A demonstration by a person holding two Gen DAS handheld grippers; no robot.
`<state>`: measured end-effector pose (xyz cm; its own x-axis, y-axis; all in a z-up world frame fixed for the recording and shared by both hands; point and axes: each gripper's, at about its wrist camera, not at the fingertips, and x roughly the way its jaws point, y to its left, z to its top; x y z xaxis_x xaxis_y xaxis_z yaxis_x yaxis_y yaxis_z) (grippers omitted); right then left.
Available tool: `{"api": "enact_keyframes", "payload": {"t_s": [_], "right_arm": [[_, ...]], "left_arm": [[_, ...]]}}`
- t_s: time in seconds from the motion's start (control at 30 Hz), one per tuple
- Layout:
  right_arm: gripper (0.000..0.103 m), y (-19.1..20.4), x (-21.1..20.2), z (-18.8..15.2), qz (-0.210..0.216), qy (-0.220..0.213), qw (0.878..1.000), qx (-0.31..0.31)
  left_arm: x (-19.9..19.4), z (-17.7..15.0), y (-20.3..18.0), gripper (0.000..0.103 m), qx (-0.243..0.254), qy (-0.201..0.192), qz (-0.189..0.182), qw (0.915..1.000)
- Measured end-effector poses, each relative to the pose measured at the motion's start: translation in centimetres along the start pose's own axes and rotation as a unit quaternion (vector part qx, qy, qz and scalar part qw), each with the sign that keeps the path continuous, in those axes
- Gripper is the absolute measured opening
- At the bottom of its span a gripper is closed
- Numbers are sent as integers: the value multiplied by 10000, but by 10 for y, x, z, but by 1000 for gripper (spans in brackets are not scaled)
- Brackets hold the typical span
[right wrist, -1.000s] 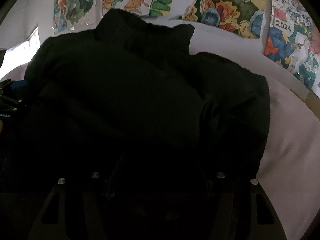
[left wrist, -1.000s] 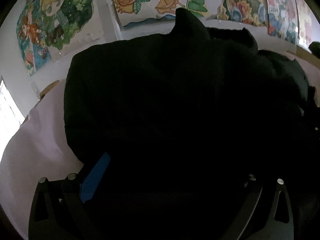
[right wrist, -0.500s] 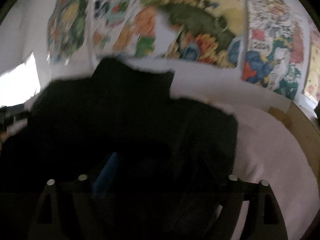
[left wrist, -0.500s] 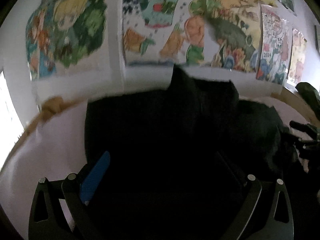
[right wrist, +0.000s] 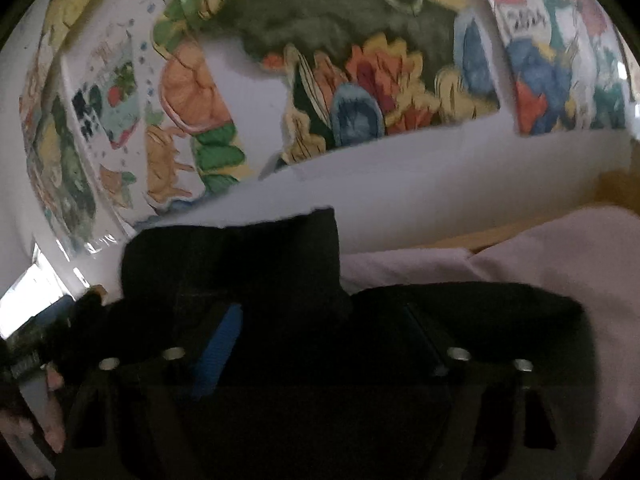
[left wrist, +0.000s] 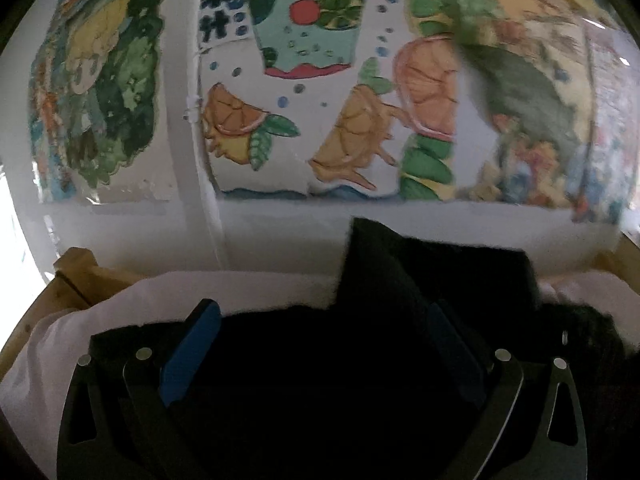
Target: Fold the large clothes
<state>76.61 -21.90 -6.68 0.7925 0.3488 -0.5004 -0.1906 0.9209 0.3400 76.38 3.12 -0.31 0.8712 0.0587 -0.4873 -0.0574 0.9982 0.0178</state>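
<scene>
black garment (left wrist: 320, 360) lower in view, wall drawings (left wrist: 304, 80) larger

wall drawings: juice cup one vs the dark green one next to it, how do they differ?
The juice drawing shows a teal cup with a red circle, black characters beside it and orange slices below; the green drawing is one big dark green shape over red, yellow and blue flowers. The juice drawing leaves much white paper bare; the green drawing is coloured densely. Both are hand-coloured sheets on the white wall, above the black garment.

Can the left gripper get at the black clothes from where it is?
Probably yes. The left gripper is right above the black clothes, the dark cloth fills the gap between its blue pads, and nothing blocks the way.
</scene>
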Motion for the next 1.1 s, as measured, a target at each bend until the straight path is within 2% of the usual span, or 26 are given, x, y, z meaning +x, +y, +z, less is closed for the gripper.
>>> {"api": "enact_keyframes", "payload": {"t_s": [0.03, 0.13, 0.17, 0.2, 0.23, 0.27, 0.3, 0.33, 0.37, 0.47, 0.7, 0.9, 1.1], "right_arm": [[50, -4, 6, -4, 46, 31, 10000, 65], [48, -7, 18, -13, 130, 22, 9999, 59], [43, -7, 19, -15, 157, 22, 9999, 23], [36, -6, 20, -17, 218, 13, 9998, -21], [30, -5, 21, -18, 245, -4, 9997, -54], [27, -4, 21, -20, 268, -10, 9996, -90], [23, -3, 22, -21, 274, -24, 9996, -117], [19, -2, 20, -23, 299, -49, 9994, -151], [18, -1, 17, -24, 316, -67, 9993, -195], [14, 3, 2, -23, 363, -204, 9988, -273], [12, 29, -44, -14, 307, -415, 9939, -974], [11, 45, -108, -26, 384, -437, 9853, -1608], [8, 54, -154, -50, 422, -403, 9781, -1999]], "left_arm": [[2, 1, 1, 101, -39, -43, 11, 10000], [13, 3, -3, 99, -48, -67, -273, 9996], [15, 2, -5, 98, 9, -14, -346, 9994], [20, 1, -8, 89, 123, 50, -406, 9991], [23, 0, -11, 70, 191, 123, -461, 9987], [26, -1, -13, 55, 241, 230, -516, 9981], [33, -3, -15, 23, 266, 476, -622, 9966], [36, -5, -15, 17, 228, 629, -635, 9957], [35, -6, -12, 15, 114, 662, -604, 9959], [14, -6, -1, 11, -257, 412, -914, 9946], [-61, -8, 10, 9, -134, -235, -1194, 9925], [-126, -26, 29, 8, -197, -512, -1548, 9864], [-166, -49, 36, 6, -446, -667, -1933, 9779]]}}
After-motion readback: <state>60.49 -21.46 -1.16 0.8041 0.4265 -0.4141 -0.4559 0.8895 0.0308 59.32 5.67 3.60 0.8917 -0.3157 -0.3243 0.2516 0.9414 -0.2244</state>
